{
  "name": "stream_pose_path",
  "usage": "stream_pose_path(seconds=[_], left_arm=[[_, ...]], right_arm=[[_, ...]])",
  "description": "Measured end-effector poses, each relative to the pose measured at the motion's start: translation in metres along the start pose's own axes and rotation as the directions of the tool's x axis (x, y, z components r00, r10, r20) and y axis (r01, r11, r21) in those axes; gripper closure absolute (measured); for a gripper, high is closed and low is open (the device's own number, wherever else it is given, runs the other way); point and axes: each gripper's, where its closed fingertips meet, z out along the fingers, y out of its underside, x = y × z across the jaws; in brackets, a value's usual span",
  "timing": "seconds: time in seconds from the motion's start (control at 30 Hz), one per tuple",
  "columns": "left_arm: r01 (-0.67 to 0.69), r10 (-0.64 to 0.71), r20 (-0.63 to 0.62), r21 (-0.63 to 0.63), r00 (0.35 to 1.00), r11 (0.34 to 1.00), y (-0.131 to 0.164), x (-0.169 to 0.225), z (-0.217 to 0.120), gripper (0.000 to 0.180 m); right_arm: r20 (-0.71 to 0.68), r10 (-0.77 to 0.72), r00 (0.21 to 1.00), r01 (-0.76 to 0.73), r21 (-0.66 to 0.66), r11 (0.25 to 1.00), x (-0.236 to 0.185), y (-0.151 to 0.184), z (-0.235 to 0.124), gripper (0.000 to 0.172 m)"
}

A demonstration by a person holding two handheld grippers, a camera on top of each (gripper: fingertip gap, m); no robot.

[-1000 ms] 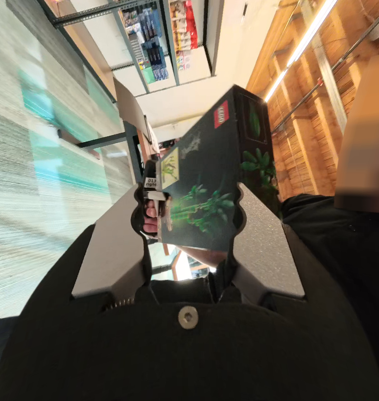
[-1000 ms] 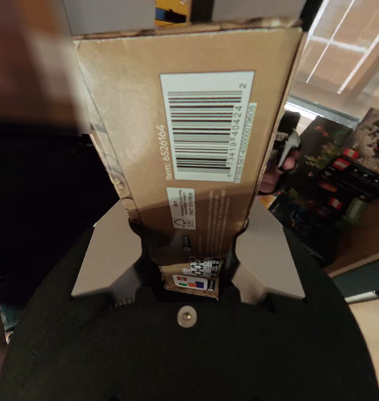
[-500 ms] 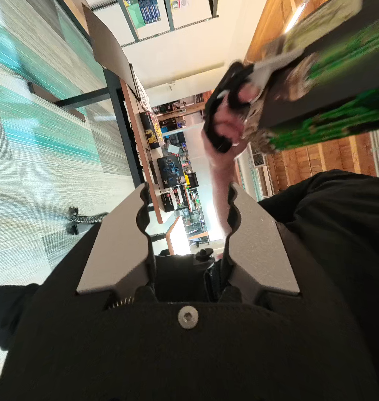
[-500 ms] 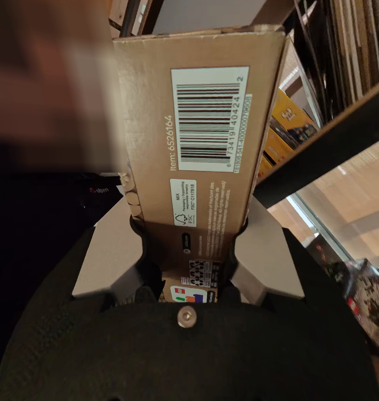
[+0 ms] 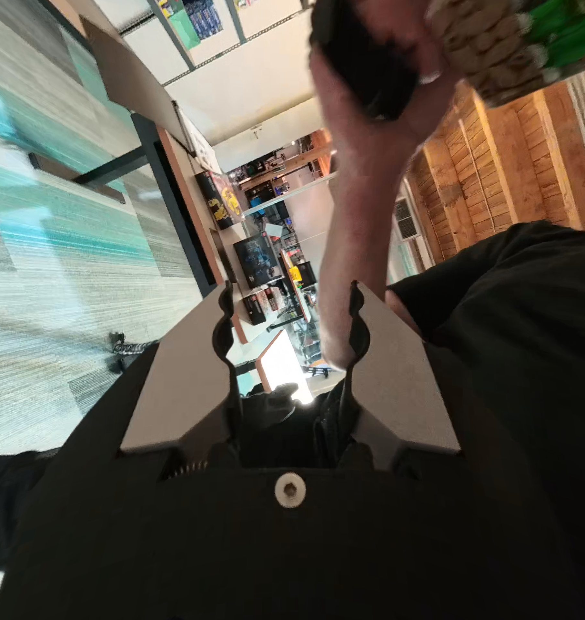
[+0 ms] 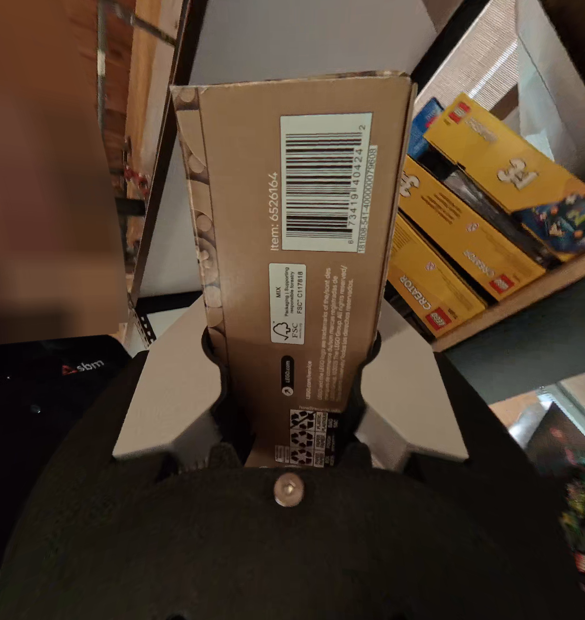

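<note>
Right wrist view: right gripper [image 6: 291, 339] pads clamp the tan cardboard box [image 6: 294, 208] across its narrow end; likely light, stiff, crushable. Left gripper [image 5: 291, 315] spread, empty.

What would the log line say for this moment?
left gripper: open, nothing between fingers, person's forearm beyond | right gripper: shut on brown box | beside: yellow boxes on shelf

Box [image 6: 294, 235] clamped between right gripper's [image 6: 291, 339] pads; shelf [image 6: 519, 302] of stacked boxes [image 6: 468, 214] to its right.
</note>
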Motion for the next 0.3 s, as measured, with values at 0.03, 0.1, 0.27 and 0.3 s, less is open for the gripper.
stream_pose_path(seconds=[0.03,0.1,0.27,0.3], left_arm=[[0.001,-0.001,-0.015,0.002,1.000,1.000,0.000,0.006,-0.001,0.113],[-0.009,0.009,0.001,-0.002,1.000,1.000,0.004,0.008,-0.005,0.114],[-0.049,0.049,-0.002,-0.031,0.999,0.998,0.023,0.025,-0.009,0.118],[-0.064,0.064,-0.001,-0.058,0.998,0.996,0.029,0.031,-0.007,0.118]], right_arm=[[0.007,0.032,0.999,-0.032,0.025,0.999,0.006,0.006,-0.001,0.091],[0.025,0.083,0.996,-0.085,0.065,0.994,0.014,0.012,-0.003,0.091],[-0.002,0.009,1.000,-0.009,0.052,0.999,0.006,0.006,0.000,0.091],[0.001,-0.007,1.000,0.007,0.046,0.999,0.000,0.004,0.003,0.091]])
